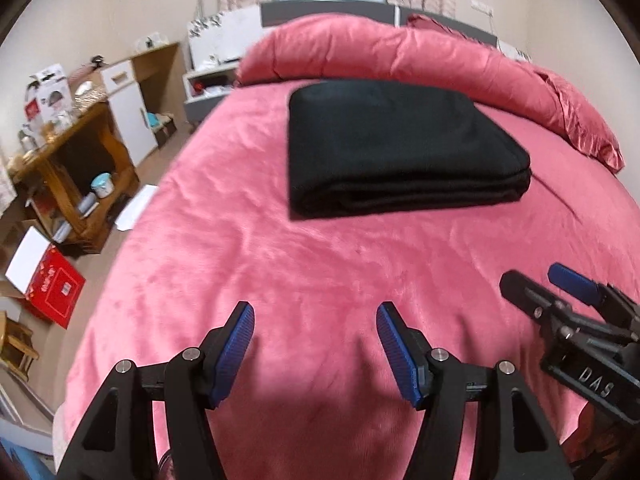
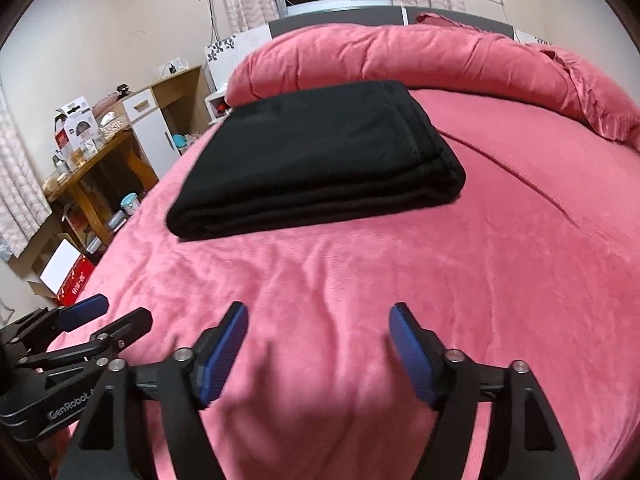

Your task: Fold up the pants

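Pink plush bedspread (image 1: pixel 280 248) covers the bed, soft nap, shallow wrinkles all over. Rolled duvet (image 1: pixel 384 52) in the same pink runs along the head end; a satin-looking ruffled pillow (image 1: pixel 580 128) sits at its right end. Black pants (image 1: pixel 396 148) lie mid-bed, already folded into a thick flat rectangle, matte fabric, stacked layers showing at the near edge, rounded corners. Well apart from both grippers.

Left gripper (image 1: pixel 316 354): black frame, ribbed blue pads, jaws wide apart, nothing between them, only bedspread below. Right gripper (image 2: pixel 318 354): same build, jaws spread wide, empty, over bare bedspread.

Left view shows the right gripper (image 1: pixel 536 284) from the side at lower right, with raised lettering on its body. Right view shows the left gripper (image 2: pixel 106 314) at lower left, white brand text on its body.

Wooden desk (image 1: pixel 80 152) with clutter stands off the bed's left side, seen in both. Red box (image 1: pixel 54 290) on the floor is fully seen in the left view, only partly in the right. Right view shows a seam line (image 2: pixel 520 176) across the bedspread more clearly.
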Motion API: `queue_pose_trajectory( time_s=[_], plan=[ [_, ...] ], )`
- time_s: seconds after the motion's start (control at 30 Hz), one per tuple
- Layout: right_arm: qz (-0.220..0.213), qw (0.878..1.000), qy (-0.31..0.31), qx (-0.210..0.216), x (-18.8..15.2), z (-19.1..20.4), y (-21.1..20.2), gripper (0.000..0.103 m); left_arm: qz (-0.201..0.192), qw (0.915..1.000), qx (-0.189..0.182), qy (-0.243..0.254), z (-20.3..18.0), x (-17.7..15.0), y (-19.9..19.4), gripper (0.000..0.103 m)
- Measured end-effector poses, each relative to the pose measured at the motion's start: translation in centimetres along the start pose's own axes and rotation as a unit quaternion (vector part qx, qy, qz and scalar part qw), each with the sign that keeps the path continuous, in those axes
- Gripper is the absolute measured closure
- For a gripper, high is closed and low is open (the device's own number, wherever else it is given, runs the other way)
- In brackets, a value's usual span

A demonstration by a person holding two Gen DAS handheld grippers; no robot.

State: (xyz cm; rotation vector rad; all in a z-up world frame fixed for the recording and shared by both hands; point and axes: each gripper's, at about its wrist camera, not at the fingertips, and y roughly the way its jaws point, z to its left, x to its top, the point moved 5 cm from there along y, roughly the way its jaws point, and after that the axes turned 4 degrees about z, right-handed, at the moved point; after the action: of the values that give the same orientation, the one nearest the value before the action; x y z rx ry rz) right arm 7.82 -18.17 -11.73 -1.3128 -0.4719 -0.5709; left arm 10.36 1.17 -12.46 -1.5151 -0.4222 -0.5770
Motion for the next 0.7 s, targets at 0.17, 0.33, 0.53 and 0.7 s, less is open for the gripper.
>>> queue_pose_trajectory(
  time_s=[0.17, 0.33, 0.53, 0.7],
  plan=[
    [-0.015, 1.0, -0.001, -0.022, -0.3, 0.8, -1.9, 0.011, -0.027, 0.9992, -0.002, -0.028, 0.8, 0.2, -2.5, 0.038],
    [-0.025, 0.999, -0.006, -0.032, -0.6, 0.9, -3.4, 0.006, -0.034, 0.9989, 0.001, -0.032, 0.7, 0.0, -4.1, 0.038],
    [-0.038, 0.998, 0.013, -0.044, -0.3, -0.2, -4.3, 0.006, -0.039, 0.9986, 0.006, -0.035, 0.5, -0.4, -4.6, 0.038],
    [-0.037, 0.998, 0.02, -0.044, -0.4, -0.5, -4.4, 0.006, -0.046, 0.998, 0.012, -0.04, 0.6, -0.5, -4.6, 0.038]
  ],
)
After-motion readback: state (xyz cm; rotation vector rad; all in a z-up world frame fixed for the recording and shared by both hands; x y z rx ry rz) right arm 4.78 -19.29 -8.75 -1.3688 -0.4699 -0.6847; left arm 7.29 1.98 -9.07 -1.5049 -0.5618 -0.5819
